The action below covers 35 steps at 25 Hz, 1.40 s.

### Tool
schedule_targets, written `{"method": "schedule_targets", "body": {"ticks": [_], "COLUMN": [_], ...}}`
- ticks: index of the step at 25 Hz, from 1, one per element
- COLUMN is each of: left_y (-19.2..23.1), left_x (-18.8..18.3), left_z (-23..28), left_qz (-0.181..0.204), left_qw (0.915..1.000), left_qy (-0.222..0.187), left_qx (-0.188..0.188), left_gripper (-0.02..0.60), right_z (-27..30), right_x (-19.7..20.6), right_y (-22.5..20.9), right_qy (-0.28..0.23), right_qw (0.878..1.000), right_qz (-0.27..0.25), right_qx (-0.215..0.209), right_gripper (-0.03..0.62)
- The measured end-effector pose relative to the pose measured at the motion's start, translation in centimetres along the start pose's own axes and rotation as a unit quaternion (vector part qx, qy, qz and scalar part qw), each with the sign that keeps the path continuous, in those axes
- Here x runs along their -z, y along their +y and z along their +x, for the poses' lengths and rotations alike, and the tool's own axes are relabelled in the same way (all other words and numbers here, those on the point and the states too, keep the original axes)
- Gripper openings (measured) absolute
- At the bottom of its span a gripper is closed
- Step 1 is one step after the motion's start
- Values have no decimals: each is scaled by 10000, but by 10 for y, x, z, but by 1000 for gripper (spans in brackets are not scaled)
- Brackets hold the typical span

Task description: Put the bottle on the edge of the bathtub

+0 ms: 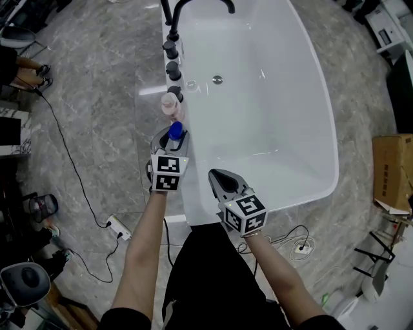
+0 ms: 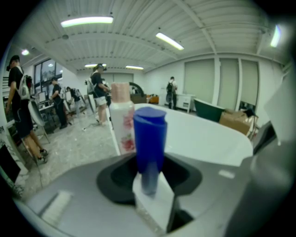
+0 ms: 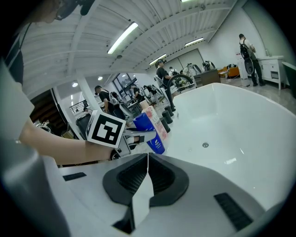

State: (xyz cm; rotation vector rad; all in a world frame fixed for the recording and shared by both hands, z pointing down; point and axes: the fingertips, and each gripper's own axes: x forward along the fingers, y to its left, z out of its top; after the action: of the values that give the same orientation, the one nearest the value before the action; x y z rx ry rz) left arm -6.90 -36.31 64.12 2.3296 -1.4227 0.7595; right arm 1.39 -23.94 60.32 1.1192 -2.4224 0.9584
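Observation:
A blue bottle [image 1: 174,131] stands upright between the jaws of my left gripper [image 1: 170,136], which is shut on it over the left rim of the white bathtub [image 1: 329,116]. In the left gripper view the blue bottle [image 2: 149,139] fills the middle, and a pink flowered bottle [image 2: 122,120] stands on the rim just behind it. The pink bottle [image 1: 171,104] sits beside the tap knobs. My right gripper [image 1: 216,175] hangs over the near end of the tub, shut with nothing in it. The right gripper view shows the blue bottle [image 3: 150,132] in the left gripper's jaws.
A black faucet [image 1: 193,6] and a row of dark knobs [image 1: 173,67] line the tub's left rim. A drain [image 1: 217,80] sits in the tub floor. A cardboard box [image 1: 390,171] stands at the right, and a power strip [image 1: 119,227] with cables lies on the floor at the left.

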Motion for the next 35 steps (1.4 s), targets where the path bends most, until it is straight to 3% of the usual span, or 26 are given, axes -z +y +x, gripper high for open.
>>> {"method": "schedule_targets", "body": {"ticks": [12,22,35], "left_y": [-3,-7,-22], "left_x": [5,30,61], "left_z": [-9,-48,-122], "left_qz": [-341,-548,-664], "left_qw": [9993,9981,9972], "left_qy": [110,270,295], "left_qx": [103,-49,-179], "left_gripper": [238,236,181], "right_z": [-9,-26,-61], "right_x": [1,2,21], "right_y": [8,25,69], "right_qy": [-74,-204,-386], "right_qw": [10000,9997,9989], "right_qz": [-17,-89,-240], "right_qx": [12,53,135], "right_gripper": [4,5,5]}}
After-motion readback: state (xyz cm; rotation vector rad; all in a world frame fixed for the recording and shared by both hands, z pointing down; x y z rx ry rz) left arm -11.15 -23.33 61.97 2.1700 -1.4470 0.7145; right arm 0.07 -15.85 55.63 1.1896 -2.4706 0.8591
